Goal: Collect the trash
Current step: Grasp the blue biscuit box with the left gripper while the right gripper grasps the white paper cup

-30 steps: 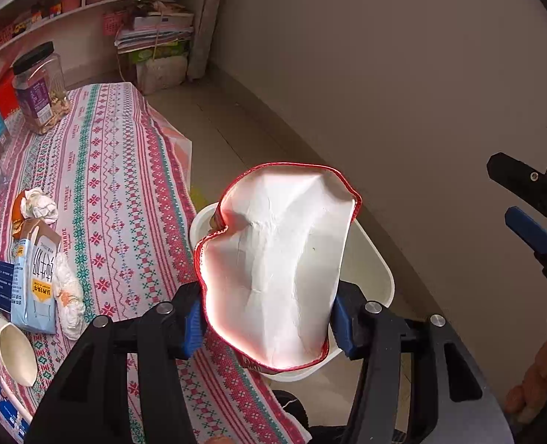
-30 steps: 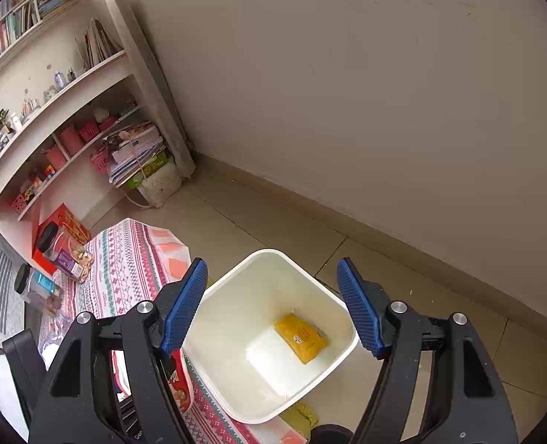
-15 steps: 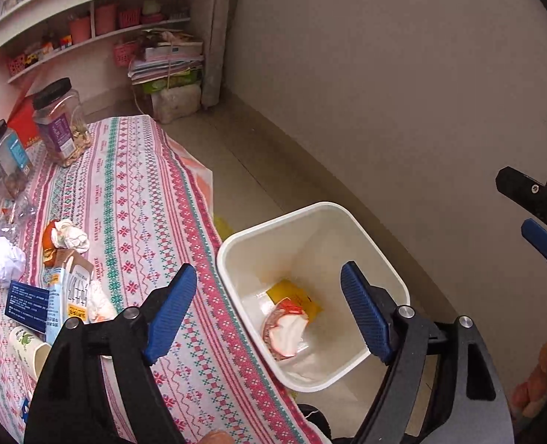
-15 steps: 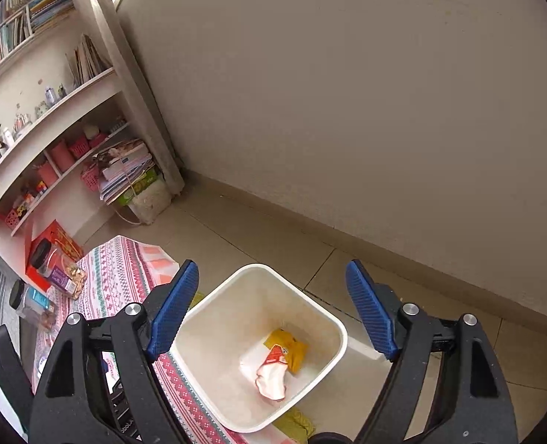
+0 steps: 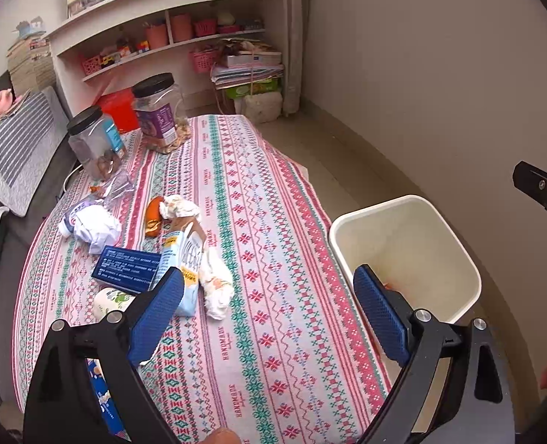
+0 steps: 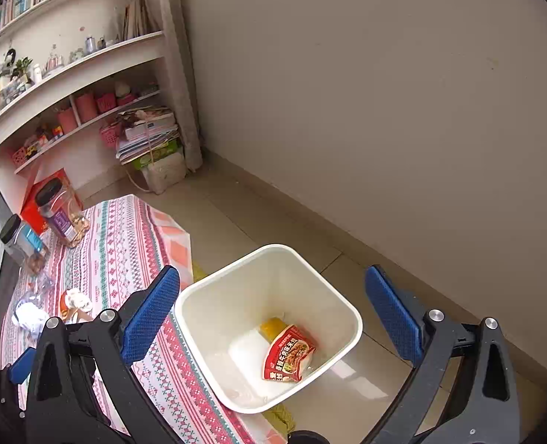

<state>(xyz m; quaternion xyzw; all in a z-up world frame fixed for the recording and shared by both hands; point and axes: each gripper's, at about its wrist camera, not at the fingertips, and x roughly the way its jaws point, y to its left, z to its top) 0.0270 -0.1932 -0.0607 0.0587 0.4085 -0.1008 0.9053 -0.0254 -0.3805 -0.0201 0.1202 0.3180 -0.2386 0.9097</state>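
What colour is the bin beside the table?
White, inside and out. The bin shows best in the right wrist view, with a red wrapper lying at its bottom.

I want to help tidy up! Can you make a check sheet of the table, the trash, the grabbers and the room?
Surface: patterned tablecloth, mostly bare.
Job's things: white bin on the floor beside the table, holding red food wrapper and yellow packet. Still on the cloth: crumpled paper, blue carton, blue card.
Clutter: two black-lidded jars.
Grippers: left gripper and right gripper open, empty, jaws just opened.
Cables: nothing seen.
Surroundings: shelves, beige wall.
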